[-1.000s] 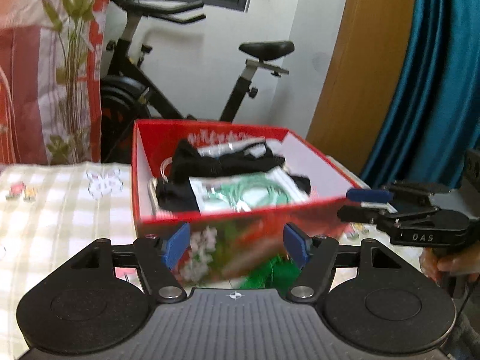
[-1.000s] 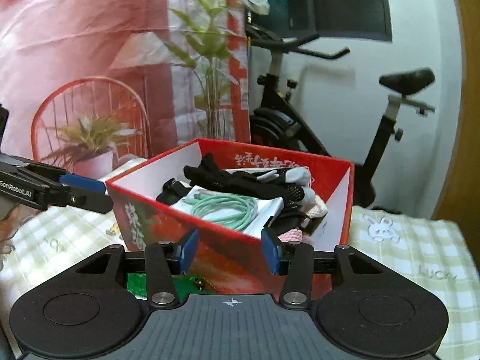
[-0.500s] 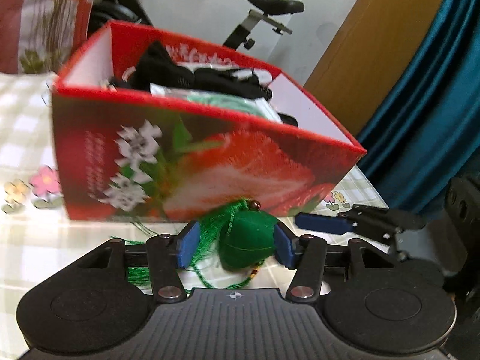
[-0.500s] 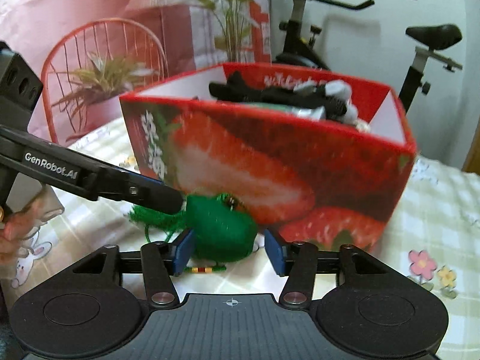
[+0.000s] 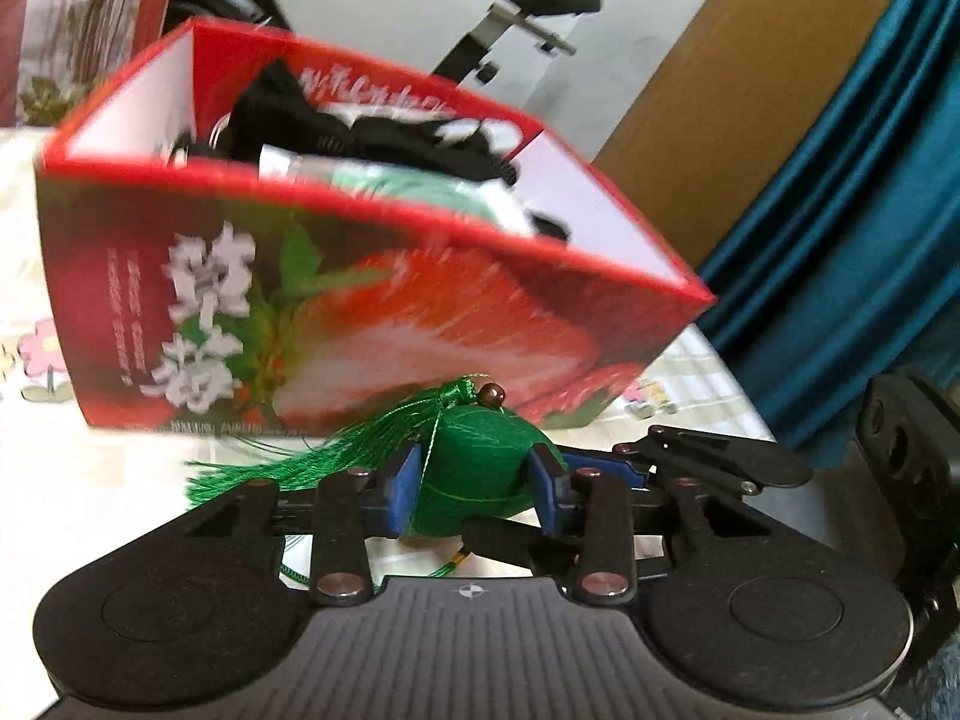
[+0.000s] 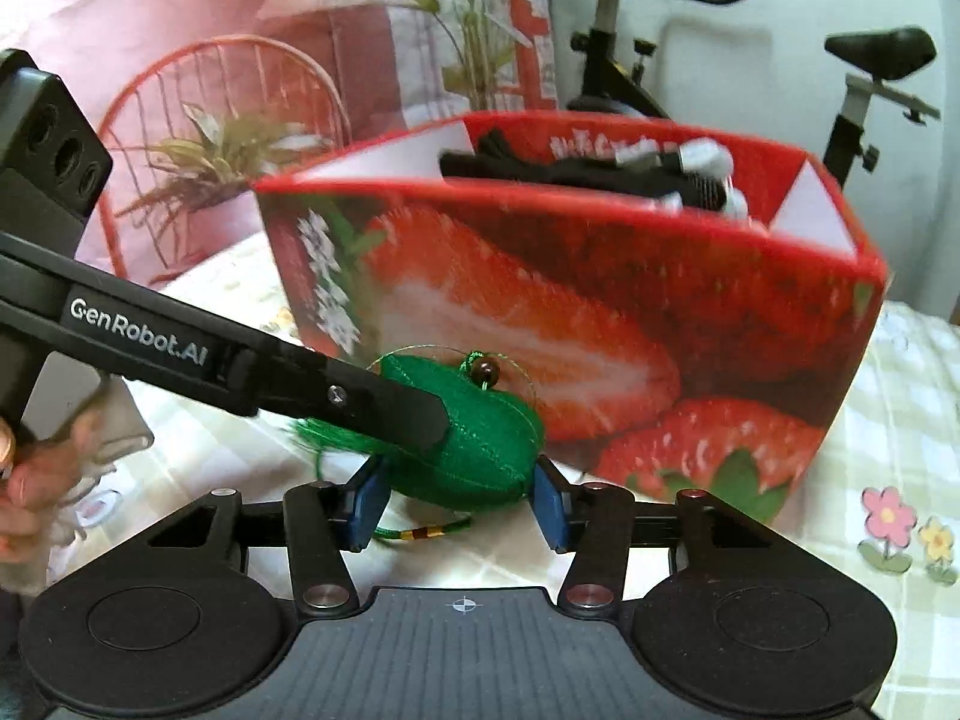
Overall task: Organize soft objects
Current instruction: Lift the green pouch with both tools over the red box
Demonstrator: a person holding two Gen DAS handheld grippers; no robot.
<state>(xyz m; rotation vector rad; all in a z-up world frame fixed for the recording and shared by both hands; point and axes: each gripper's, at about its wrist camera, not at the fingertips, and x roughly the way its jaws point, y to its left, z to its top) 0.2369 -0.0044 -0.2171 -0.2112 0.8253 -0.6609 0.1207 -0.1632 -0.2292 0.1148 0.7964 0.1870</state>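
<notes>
A green stuffed sachet (image 5: 474,468) with a green tassel (image 5: 288,456) and a brown bead lies on the checked tablecloth in front of the red strawberry box (image 5: 360,324). My left gripper (image 5: 474,489) is closed on the sachet, blue pads pressing both its sides. My right gripper (image 6: 459,501) straddles the same sachet (image 6: 480,444) from the other side, pads close to its flanks; contact is unclear. The left gripper's black finger (image 6: 384,402) lies across the sachet in the right wrist view. The box (image 6: 600,312) holds black fabric, a mint cable pack and white items.
An exercise bike (image 5: 528,12) stands behind the box by the white wall. A teal curtain (image 5: 852,240) hangs at right. A red wire chair (image 6: 228,138) with a plant stands at left. The tablecloth (image 6: 900,396) has flower prints.
Both grippers have dropped from above the box to table level in front of it. The left gripper's jaws have narrowed onto the green sachet; the right gripper has come up around it.
</notes>
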